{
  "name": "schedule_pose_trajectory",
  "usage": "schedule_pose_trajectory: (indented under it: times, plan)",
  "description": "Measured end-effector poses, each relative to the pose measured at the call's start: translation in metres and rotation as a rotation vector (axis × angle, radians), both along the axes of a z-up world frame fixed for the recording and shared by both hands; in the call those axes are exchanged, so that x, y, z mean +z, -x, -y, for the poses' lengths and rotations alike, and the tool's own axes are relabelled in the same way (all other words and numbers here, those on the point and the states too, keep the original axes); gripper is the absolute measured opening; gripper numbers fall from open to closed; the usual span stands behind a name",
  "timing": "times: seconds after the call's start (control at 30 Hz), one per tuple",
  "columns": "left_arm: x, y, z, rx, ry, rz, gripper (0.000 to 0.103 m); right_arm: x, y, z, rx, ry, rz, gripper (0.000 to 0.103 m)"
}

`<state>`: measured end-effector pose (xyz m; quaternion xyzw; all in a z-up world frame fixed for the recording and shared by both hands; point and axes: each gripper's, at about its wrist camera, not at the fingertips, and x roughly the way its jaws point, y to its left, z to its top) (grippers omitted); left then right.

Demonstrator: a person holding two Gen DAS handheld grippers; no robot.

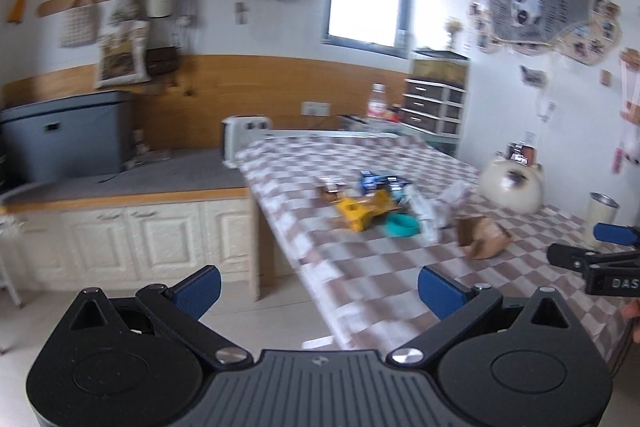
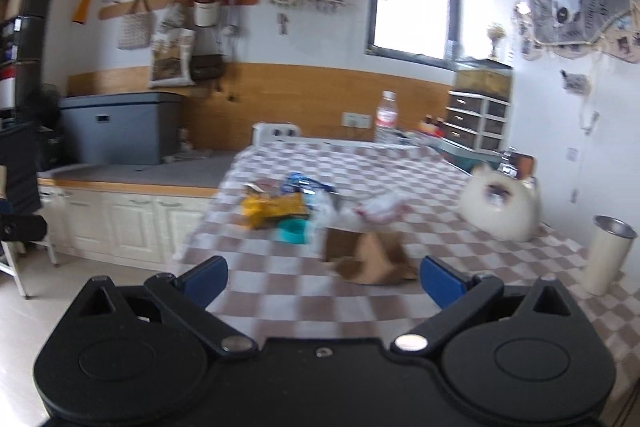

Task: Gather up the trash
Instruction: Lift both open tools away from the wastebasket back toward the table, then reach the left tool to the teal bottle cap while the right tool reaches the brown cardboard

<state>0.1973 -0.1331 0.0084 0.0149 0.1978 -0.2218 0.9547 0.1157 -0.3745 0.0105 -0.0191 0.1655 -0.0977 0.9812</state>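
Tabletop (image 2: 400,307): cloth in brown-and-white check. Yellow wrapper (image 2: 276,209); teal round cup (image 2: 294,231); blue-and-white packet (image 2: 304,185); white crumpled plastic (image 2: 380,207); brown paper bag (image 2: 372,259). Cream tumbler (image 2: 608,255) with silver rim. White fluffy cat-shaped jar (image 2: 500,207). Left tool (image 1: 320,289) and right tool (image 2: 324,277): black bodies, blue pads.

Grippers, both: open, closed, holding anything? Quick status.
left gripper: open, empty, off the near edge of the checkered table.
right gripper: open, empty, short of the brown cardboard piece.
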Motion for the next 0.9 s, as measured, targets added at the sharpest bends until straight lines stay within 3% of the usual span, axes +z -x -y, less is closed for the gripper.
schedule_pose_trajectory:
  times: [0.2,0.4,0.57,0.7,0.87,0.9]
  plan:
    - [-0.01,-0.027,0.05,-0.123,-0.016,-0.024,0.103,-0.008,-0.025,0.054,-0.034,0.002,-0.05,0.103]
    - [-0.026,-0.055,0.079,-0.21,0.012,-0.089,0.103,-0.012,-0.066,0.108,0.038,-0.057,-0.102,0.103]
    - [-0.032,-0.077,0.096,-0.207,0.006,-0.112,0.103,-0.023,-0.097,0.126,0.138,-0.071,-0.16,0.103]
    - [-0.035,-0.087,0.104,-0.209,-0.002,-0.119,0.102,-0.04,-0.124,0.13,0.175,-0.076,-0.219,0.087]
    - [-0.041,-0.1,0.113,-0.215,-0.003,-0.128,0.102,-0.052,-0.143,0.133,0.187,-0.132,-0.225,0.079]
    - [-0.043,-0.103,0.115,-0.217,-0.003,-0.13,0.102,-0.054,-0.146,0.132,0.192,-0.141,-0.227,0.074]
